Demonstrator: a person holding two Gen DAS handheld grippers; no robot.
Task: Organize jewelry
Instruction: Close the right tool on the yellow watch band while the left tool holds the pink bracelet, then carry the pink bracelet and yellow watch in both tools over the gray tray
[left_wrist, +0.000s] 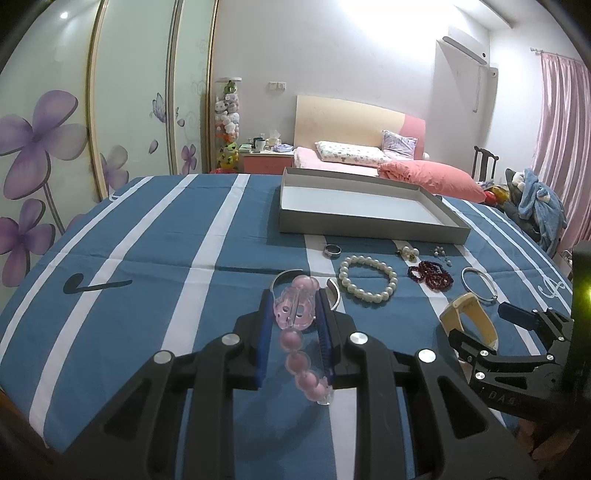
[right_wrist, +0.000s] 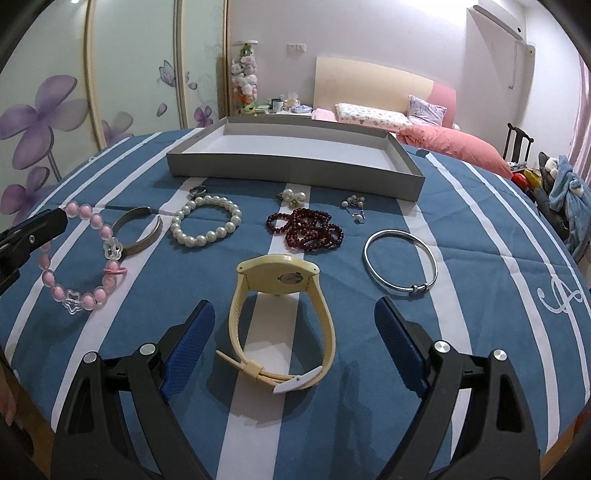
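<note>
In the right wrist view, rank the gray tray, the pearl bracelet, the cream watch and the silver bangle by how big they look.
1. gray tray
2. cream watch, though it lies nearest the camera
3. silver bangle and pearl bracelet: too alike to rank

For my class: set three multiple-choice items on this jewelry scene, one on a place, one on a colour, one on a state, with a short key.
1. Where does the cream watch lie?
A. in the grey tray
B. on the striped cloth between the right gripper's fingers
C. on the bed

2. What colour are the beads of the bracelet in the left gripper?
A. pink
B. green
C. black

3. What is in the grey tray?
A. the pearl bracelet
B. the silver bangle
C. nothing that shows

Key: 1 B, the right gripper's open fingers flank it on the cloth; 2 A, pink beads hang between the fingers; 3 C, its floor looks bare.
</note>
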